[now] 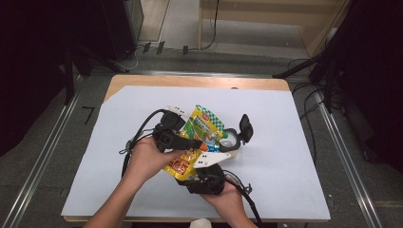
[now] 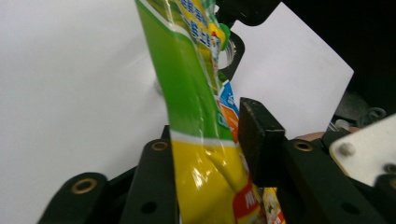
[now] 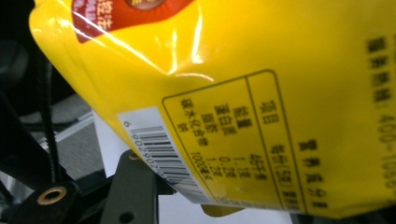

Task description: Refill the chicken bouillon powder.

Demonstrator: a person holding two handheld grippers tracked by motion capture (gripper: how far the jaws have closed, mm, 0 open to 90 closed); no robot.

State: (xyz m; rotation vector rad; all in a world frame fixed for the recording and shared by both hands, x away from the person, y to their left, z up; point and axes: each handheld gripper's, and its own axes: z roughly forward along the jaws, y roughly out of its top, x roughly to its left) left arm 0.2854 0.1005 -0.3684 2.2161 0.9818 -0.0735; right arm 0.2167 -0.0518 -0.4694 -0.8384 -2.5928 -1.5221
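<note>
**Snack pouch held between two grippers above the white sheet**

The glossy yellow-and-green plastic snack pouch (image 1: 197, 137) hangs over the middle of the white paper-covered table (image 1: 285, 156), lifted clear so both tools can work on it. The left gripper (image 1: 178, 140) comes in from the left and has its black jaws part-closed on the pouch's middle, one pad pressing its side in the left gripper view, likely to steady it. The right gripper (image 1: 205, 178), nearer the person, meets the yellow lower end; whether its jaws actually pinch it I cannot tell. A round black-framed holder (image 1: 235, 135) lies just right of the pouch.
</note>
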